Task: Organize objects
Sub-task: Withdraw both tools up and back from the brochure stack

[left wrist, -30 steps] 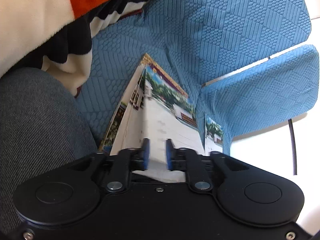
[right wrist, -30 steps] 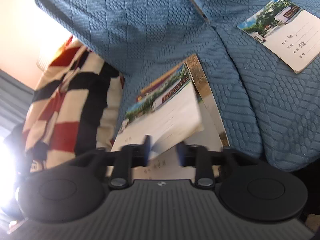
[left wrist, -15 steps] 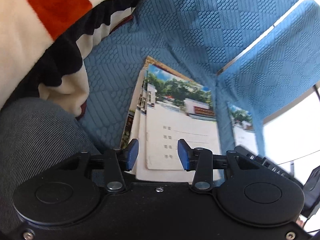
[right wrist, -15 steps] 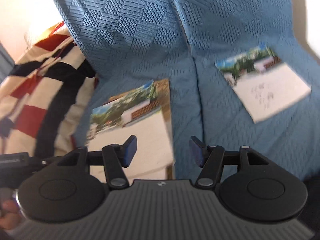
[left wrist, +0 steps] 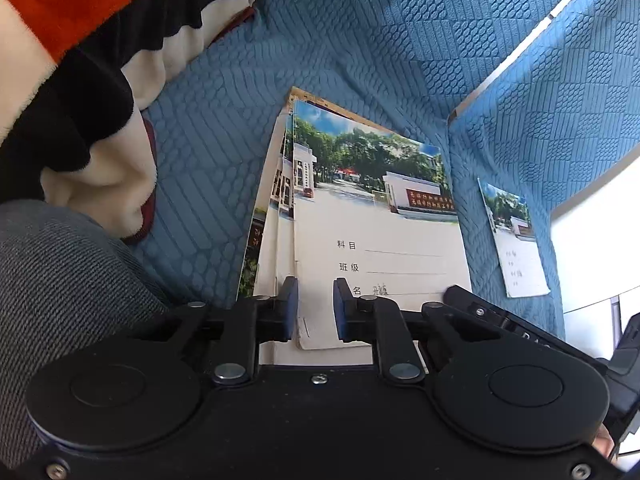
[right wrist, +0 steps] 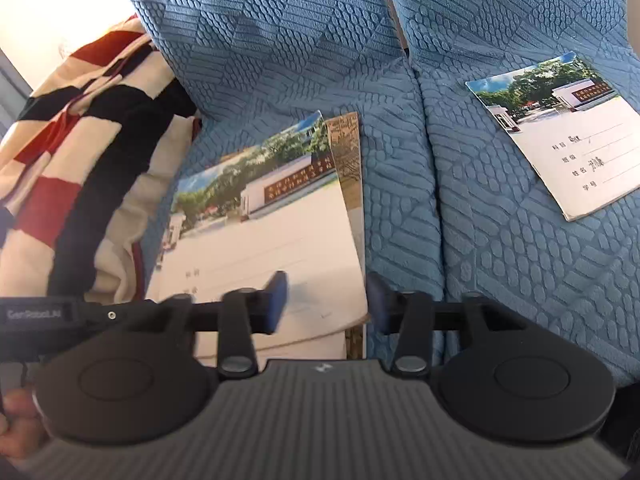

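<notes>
A stack of photo-cover notebooks (left wrist: 372,240) (right wrist: 260,248) lies flat on the left blue sofa cushion (left wrist: 208,160). My left gripper (left wrist: 314,308) hovers over the stack's near left corner. Its jaws are closing, with a narrow gap, and the top notebook's edge shows between the pads without being pressed. My right gripper (right wrist: 326,304) stands over the stack's near right edge. Its jaws are also closing and stand wider, with nothing clamped. A single notebook (right wrist: 560,132) (left wrist: 516,240) lies alone on the right cushion.
A red, black and cream striped blanket (left wrist: 80,60) (right wrist: 80,140) is bunched at the left of the sofa. Grey fabric (left wrist: 60,280) fills the near left. The right gripper's body (left wrist: 520,332) shows beside mine. A hand (right wrist: 16,420) is at the lower left.
A second ago both grippers held one notebook tilted above the stack. It now lies flat on top. Both jaws let go and opened wide, then narrowed again.
</notes>
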Demonstrator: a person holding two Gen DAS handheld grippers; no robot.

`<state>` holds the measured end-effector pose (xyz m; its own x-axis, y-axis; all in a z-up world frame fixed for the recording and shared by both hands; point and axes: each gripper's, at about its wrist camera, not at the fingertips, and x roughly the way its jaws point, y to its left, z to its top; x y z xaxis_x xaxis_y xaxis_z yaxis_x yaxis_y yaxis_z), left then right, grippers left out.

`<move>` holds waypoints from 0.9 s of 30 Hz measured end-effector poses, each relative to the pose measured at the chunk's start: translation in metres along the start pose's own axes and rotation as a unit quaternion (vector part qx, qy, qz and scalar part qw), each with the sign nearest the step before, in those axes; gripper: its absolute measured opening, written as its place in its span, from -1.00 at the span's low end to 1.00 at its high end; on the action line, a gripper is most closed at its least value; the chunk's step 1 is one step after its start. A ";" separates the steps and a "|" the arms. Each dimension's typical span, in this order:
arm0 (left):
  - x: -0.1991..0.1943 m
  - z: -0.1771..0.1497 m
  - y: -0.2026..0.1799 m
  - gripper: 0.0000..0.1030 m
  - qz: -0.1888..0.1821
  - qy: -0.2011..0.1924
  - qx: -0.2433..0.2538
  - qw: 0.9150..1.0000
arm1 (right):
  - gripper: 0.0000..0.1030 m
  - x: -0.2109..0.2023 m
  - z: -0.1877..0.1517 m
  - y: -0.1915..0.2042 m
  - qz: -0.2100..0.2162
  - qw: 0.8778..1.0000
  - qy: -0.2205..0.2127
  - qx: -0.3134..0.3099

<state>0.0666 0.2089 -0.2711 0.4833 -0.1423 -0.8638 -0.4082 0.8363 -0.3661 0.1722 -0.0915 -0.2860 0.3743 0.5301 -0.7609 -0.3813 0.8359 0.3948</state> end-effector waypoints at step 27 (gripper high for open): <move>-0.051 -0.001 -0.035 -0.44 -0.004 -0.029 0.043 0.999 | -0.63 -0.056 0.011 0.011 -0.002 1.000 0.002 0.000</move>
<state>0.0554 0.1860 -0.2148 0.5314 -0.1203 -0.8385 -0.3378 0.8777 -0.3400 0.1560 -0.1104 -0.2332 0.3720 0.5264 -0.7645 -0.3804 0.8378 0.3917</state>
